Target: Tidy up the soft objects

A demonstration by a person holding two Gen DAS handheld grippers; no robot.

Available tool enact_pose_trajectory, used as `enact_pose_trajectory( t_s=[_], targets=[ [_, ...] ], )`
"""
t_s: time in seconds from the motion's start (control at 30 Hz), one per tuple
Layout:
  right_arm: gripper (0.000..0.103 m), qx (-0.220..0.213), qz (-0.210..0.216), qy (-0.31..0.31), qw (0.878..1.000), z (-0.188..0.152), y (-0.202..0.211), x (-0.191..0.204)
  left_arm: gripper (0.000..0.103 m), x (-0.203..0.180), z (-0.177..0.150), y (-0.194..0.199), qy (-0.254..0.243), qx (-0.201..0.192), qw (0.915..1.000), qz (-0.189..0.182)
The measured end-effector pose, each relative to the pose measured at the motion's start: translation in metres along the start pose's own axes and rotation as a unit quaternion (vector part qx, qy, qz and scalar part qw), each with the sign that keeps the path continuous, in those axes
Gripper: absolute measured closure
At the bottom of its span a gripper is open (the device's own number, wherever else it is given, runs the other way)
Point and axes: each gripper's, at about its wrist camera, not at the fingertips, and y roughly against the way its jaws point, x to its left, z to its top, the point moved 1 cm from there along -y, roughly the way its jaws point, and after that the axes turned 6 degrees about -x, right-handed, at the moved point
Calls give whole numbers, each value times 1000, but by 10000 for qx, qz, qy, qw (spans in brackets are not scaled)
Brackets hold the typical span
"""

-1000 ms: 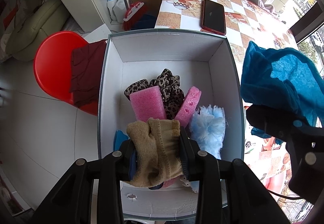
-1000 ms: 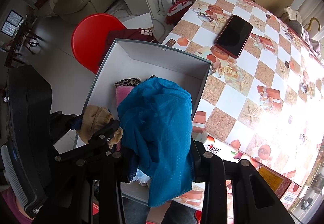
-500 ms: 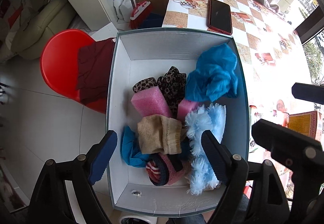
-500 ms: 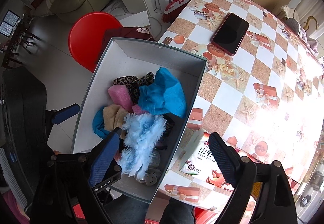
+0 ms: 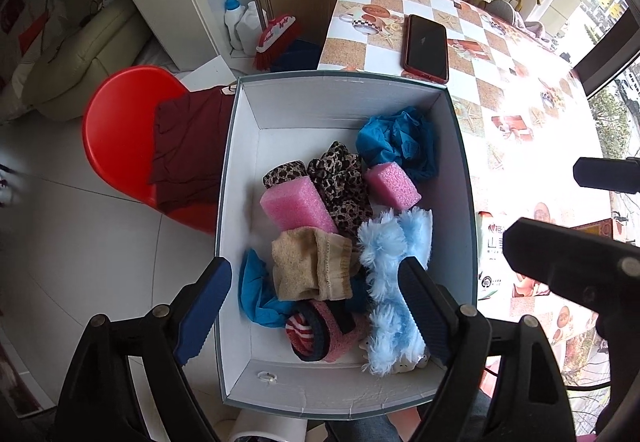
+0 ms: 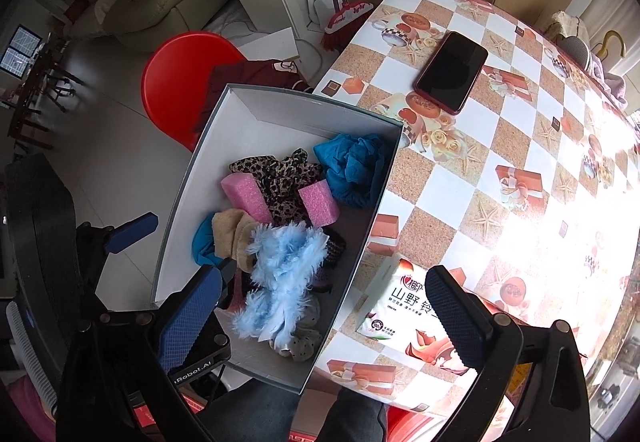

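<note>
A white box (image 5: pixel 340 106) (image 6: pixel 304 118) holds soft things. A blue cloth (image 5: pixel 400 146) (image 6: pixel 356 166) lies crumpled in its far right corner. A tan sock (image 5: pixel 312 266) (image 6: pixel 230 234) rests nearer me, beside a light-blue fluffy piece (image 5: pixel 394 242) (image 6: pixel 284 258). Two pink foam blocks (image 5: pixel 296 204) (image 6: pixel 318 202) flank a leopard-print fabric (image 5: pixel 340 178). My left gripper (image 5: pixel 314 266) hangs open above the sock, apart from it. My right gripper (image 6: pixel 324 278) stands open over the box's near right edge, holding nothing.
The box sits at the corner of a checked table (image 6: pixel 500 162). A phone (image 6: pixel 452 72) lies beyond it and a tissue pack (image 6: pixel 404 306) to its right. A red stool (image 5: pixel 116 134) with a maroon cloth stands on the floor at left, near a broom (image 5: pixel 276 38).
Both grippers have opened. The tan sock left my left gripper and the blue cloth left my right gripper; both now lie in the box.
</note>
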Motion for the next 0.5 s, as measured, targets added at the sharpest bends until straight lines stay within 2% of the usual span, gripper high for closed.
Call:
enact_pose_trajectory(
  t_s=[0.5],
  targets=[
    [1, -24, 36, 7, 10000, -1, 4, 0, 15, 6, -3, 4, 137, 23, 9999, 81]
  ],
)
